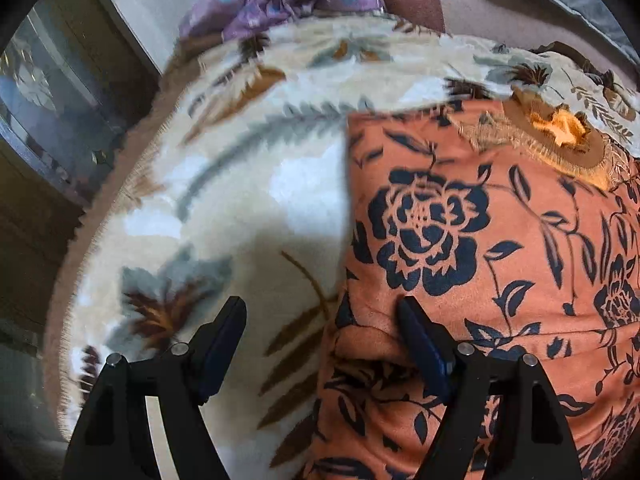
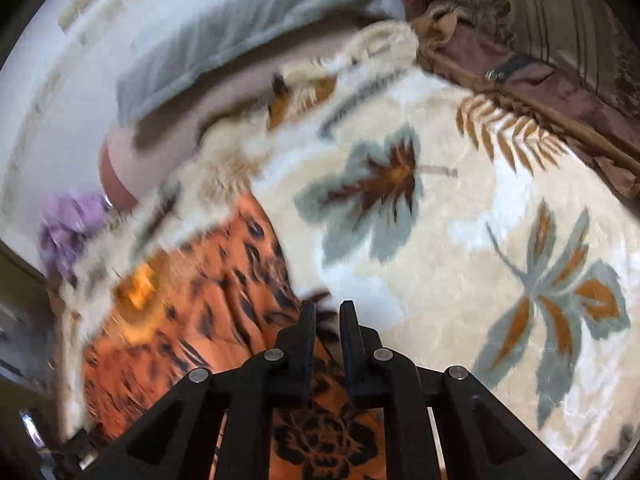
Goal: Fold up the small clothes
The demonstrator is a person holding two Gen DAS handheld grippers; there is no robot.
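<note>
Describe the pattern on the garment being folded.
The garment is orange with dark navy roses, leaves and vines; sharpest in the left wrist view.

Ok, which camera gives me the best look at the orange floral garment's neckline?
The left wrist view: the neckline of the orange floral garment is fairly sharp there, brown trim with orange fabric showing at the opening. The right wrist view shows it only as a motion-blurred orange-brown patch at lower left.
</note>
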